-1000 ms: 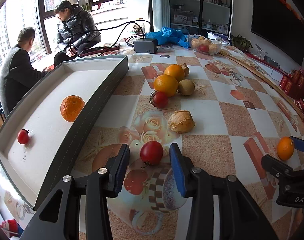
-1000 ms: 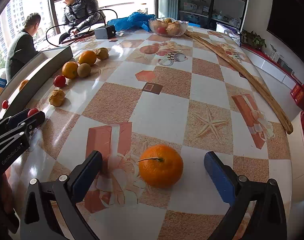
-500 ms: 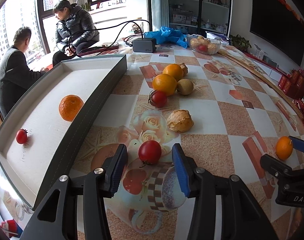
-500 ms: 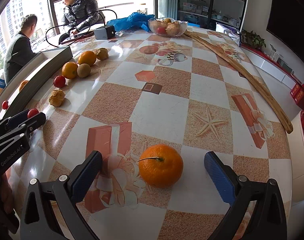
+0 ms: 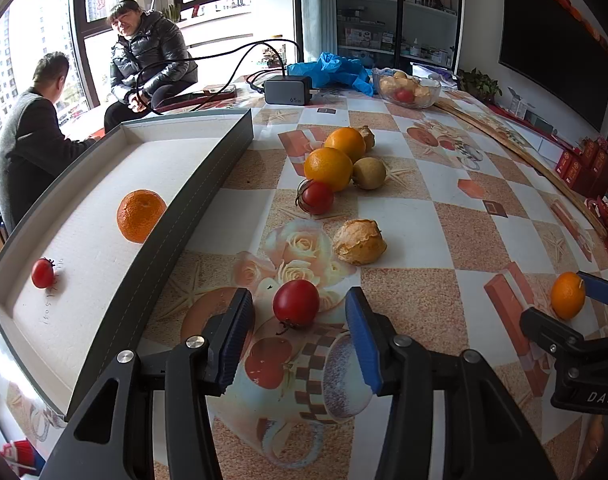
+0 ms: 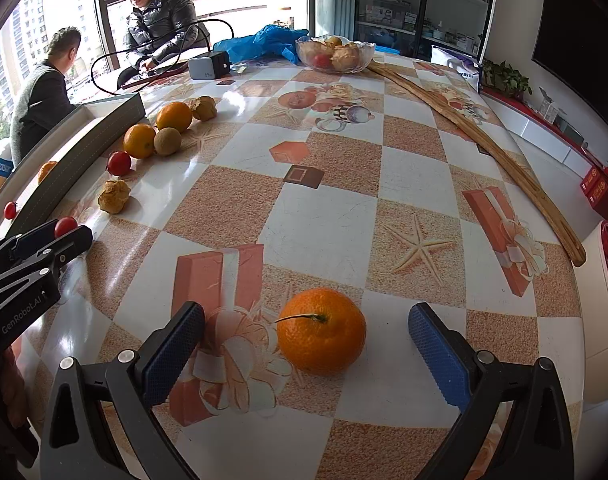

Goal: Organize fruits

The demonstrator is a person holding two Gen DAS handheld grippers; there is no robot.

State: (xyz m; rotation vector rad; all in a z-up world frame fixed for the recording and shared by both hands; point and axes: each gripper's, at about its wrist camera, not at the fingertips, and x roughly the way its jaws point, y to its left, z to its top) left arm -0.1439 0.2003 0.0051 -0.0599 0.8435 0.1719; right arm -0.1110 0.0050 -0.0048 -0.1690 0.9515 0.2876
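- The left hand-held gripper point(image 5: 300, 322) has its jaws apart around a red tomato point(image 5: 296, 303) on the patterned bench point(image 5: 443, 216), pads clear of it.
- The right hand-held gripper point(image 6: 305, 340) is spread wide around a mandarin point(image 6: 321, 330), not touching.
- A grey tray point(image 5: 208, 184) holds another mandarin and a small tomato.

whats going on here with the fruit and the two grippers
A person is sorting fruit off the table into a tray, which already holds an orange and a small tomato. The left gripper straddles a tomato on the table, pads clear of it. The right gripper stands open around a mandarin, not touching. More fruit waits beside the tray.
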